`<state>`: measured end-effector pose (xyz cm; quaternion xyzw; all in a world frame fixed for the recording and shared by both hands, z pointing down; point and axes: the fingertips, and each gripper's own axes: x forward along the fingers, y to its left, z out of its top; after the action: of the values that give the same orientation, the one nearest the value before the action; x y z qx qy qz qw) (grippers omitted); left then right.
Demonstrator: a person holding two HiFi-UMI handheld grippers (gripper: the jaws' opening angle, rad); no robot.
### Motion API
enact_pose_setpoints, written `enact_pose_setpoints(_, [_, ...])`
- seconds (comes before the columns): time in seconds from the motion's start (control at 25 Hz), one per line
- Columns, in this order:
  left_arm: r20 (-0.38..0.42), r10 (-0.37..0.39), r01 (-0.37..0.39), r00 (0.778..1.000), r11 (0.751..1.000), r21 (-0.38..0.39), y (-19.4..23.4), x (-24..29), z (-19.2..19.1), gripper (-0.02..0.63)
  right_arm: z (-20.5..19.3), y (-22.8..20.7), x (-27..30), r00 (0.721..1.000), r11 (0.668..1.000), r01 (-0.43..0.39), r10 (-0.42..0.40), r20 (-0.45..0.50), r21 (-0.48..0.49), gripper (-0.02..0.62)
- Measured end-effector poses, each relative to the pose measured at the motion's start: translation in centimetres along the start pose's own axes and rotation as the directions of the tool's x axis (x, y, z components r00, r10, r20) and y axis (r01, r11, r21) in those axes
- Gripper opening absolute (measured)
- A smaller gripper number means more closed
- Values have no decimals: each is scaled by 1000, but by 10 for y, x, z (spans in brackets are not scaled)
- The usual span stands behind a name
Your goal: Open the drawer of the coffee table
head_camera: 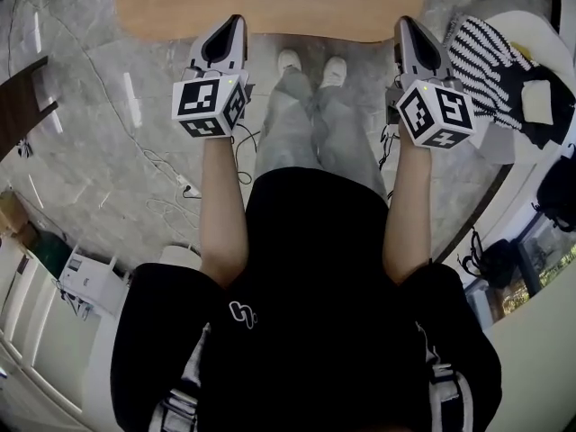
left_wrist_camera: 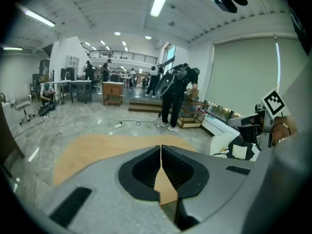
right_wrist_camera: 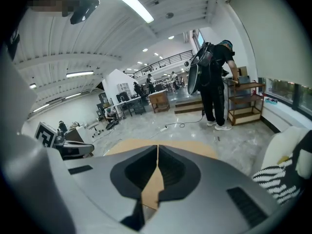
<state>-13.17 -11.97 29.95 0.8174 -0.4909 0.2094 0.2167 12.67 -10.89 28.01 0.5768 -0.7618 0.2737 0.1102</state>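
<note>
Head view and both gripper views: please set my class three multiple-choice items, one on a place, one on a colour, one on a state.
1. Where is the coffee table top?
A. behind the person
B. just ahead of the person's shoes
C. under a sofa

2. What colours has the striped fabric?
A. black and white
B. red and yellow
C. plain green

3. How are the left gripper and the right gripper?
A. both wide open
B. both shut on a handle
C. both shut, empty

Answers: 1 B, the wooden top lies just past the toes. 2 A, the stripes show at the head view's right. 3 C, each pair of jaws meets with nothing between.
</note>
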Motion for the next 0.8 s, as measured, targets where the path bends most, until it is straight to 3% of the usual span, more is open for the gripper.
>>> enact_pose_setpoints(0.8, [-194,-26,21,981,999,-27,-9,48,-149,12,-158,-16,21,973,999,-38,42,-229,21,12])
